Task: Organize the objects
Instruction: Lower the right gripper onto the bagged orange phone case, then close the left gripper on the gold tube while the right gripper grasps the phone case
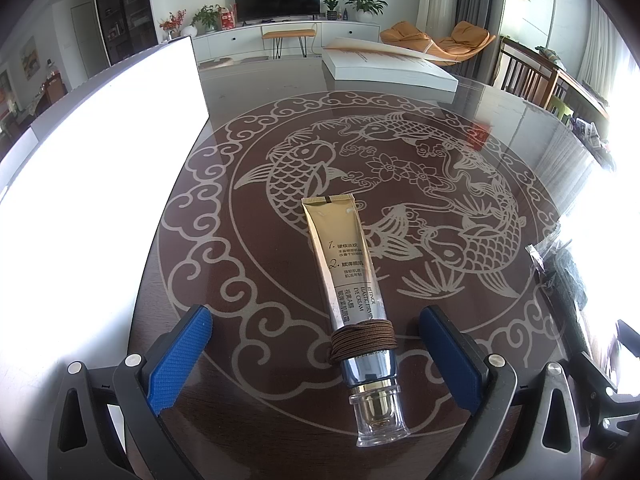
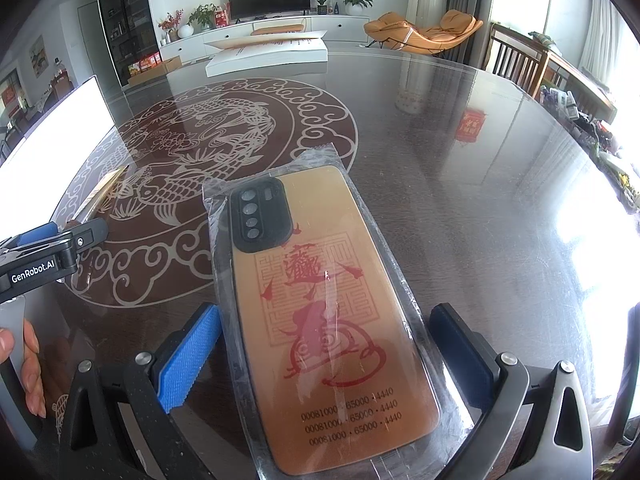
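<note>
A gold eye-cream tube (image 1: pixel 344 264) with a brown cord (image 1: pixel 362 340) wound round its neck lies on the glass table, clear cap toward me. My left gripper (image 1: pixel 314 322) stands open, one blue finger on each side of the cord end, not touching it. An orange phone case (image 2: pixel 320 300) with red print and a black camera surround, sealed in clear wrap, lies flat in the right wrist view. My right gripper (image 2: pixel 326 316) is open around its lower half, the pads close to the wrap's edges. The left gripper (image 2: pixel 52 248) and a person's hand (image 2: pixel 28 360) show at the left edge.
The table (image 2: pixel 460 168) is round with a koi pattern under glass. A bright white panel (image 1: pixel 100 140) stands at the left. A thick white book (image 1: pixel 384 66) lies at the far edge. Wooden chairs (image 1: pixel 528 76) stand beyond the right rim.
</note>
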Demonstrator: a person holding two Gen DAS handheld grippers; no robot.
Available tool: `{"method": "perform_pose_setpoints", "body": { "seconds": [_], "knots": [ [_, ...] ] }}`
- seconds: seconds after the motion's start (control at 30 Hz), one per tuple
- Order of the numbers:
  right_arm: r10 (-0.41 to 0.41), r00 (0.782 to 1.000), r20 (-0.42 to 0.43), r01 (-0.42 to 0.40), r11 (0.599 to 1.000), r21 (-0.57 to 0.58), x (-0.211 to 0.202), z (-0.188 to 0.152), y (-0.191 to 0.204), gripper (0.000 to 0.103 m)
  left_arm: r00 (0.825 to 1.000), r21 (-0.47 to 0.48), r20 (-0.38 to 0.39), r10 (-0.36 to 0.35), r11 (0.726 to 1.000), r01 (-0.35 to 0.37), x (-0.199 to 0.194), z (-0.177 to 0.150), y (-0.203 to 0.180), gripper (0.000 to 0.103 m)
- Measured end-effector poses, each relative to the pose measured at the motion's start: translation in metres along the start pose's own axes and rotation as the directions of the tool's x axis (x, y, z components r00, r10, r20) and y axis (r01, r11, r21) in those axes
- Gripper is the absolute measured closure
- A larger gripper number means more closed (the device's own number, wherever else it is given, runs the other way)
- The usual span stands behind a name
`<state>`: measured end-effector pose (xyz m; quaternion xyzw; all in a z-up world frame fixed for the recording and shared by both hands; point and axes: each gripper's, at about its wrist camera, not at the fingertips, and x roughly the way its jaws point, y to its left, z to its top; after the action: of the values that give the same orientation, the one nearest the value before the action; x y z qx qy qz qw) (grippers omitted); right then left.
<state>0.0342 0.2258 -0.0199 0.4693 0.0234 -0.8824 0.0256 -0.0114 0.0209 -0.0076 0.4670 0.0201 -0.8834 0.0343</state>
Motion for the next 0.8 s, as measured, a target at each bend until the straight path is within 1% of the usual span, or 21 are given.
{"method": "perform_pose_setpoints", "body": {
  "seconds": [0.6,0.73,0.8],
  "knots": [
    [0.003,1.0,0.001,-0.003,1.0,0.001,0.001,-0.001,0.002,0.0,1.0,0.014,-0.005,-0.008,1.0,0.008,-0.001,-0.001,-0.001,0.0],
    [0.002,1.0,0.001,-0.002,1.0,0.002,0.001,0.0,0.002,0.0,1.0,0.024,-0.019,-0.015,1.0,0.015,-0.006,-0.007,-0.002,0.0],
    [0.002,1.0,0.001,-0.002,1.0,0.002,0.001,0.0,0.002,0.0,0.999,0.019,-0.051,-0.011,1.0,0.012,-0.009,-0.011,-0.002,0.0]
  ]
}}
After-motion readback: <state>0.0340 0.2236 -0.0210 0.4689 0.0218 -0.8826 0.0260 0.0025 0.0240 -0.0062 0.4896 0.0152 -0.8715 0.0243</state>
